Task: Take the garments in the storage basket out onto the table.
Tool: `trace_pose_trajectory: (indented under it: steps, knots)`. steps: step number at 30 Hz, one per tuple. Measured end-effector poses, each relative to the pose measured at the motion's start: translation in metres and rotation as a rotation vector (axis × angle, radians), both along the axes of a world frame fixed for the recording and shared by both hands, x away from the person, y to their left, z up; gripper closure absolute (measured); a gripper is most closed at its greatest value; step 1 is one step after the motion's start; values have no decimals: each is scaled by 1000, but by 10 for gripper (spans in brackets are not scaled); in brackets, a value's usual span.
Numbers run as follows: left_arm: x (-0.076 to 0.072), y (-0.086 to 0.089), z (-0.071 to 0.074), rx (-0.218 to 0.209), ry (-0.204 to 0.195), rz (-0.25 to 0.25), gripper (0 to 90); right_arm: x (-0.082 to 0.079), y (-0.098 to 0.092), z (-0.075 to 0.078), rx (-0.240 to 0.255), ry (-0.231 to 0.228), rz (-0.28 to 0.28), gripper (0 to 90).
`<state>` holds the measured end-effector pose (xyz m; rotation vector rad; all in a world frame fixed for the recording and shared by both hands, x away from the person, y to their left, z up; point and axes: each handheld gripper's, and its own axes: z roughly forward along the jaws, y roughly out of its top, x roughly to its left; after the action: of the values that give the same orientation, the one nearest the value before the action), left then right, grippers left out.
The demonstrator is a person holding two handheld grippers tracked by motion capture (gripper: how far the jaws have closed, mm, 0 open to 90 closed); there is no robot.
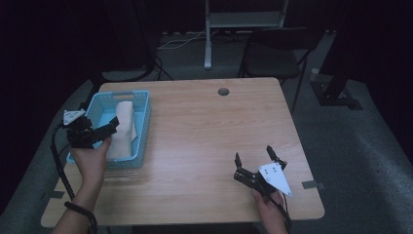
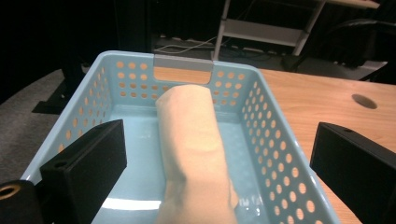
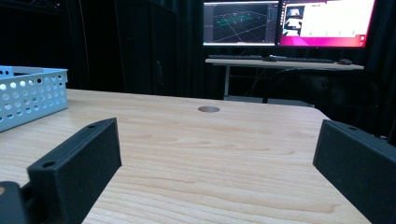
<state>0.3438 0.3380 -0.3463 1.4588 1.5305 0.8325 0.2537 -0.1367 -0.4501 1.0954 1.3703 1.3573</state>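
1. The light blue basket (image 1: 141, 127) stands on the wooden table (image 1: 209, 136) near its left edge, at about 9 o'clock from the table's middle in the high view.
2. A rolled cream-coloured cloth (image 1: 122, 127) lies inside the basket, along its length. In the left gripper view the roll (image 2: 196, 149) runs from the near wall toward the far wall with the grey handle (image 2: 183, 61).
3. The left gripper (image 1: 108, 127) is over the near left part of the basket, at about 8 o'clock from the cloth in the high view. Its jaws are wide apart, one on each side of the roll in its own view, and they hold nothing. I cannot tell if a jaw touches the cloth.
4. The right gripper (image 1: 253, 157) is low over the table at about 5 o'clock from the table's middle, well apart from the basket. Its jaws are also wide open and empty, with bare wood between them.
5. In the right gripper view the basket (image 3: 28, 95) shows at about 10 o'clock, and a round cable hole (image 3: 208, 109) is straight ahead at 12 o'clock.
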Motion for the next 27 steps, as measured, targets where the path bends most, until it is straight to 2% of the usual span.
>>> trace_pose_trajectory:
  steps: [2, 5, 9, 15, 17, 19, 21, 24, 27]
  knots:
    - [3, 0, -1, 9, 14, 7, 33, 0, 0, 0, 0, 0, 0, 2]
    - [10, -1, -2, 60, 46, 21, 33, 0, 0, 0, 0, 0, 0, 2]
    - [17, 2, -8, 29, 96, 17, 33, 0, 0, 0, 0, -1, 0, 2]
    - [26, 1, -13, 48, 150, 17, 33, 0, 0, 0, 0, 0, 1, 2]
    - [30, 1, -13, 70, 174, 20, 33, 0, 0, 0, 0, 0, 1, 2]
    - [33, 2, -12, 70, 198, 21, 33, 0, 0, 0, 0, -1, 1, 2]
    - [36, 3, -10, 72, 205, 15, 33, 0, 0, 0, 0, -1, 2, 2]
    - [40, 4, -6, 48, 213, 11, 34, 0, 0, 0, 0, -1, 2, 2]
    - [45, 5, -6, 59, 243, 11, 33, 0, 0, 0, -1, -1, 2, 2]
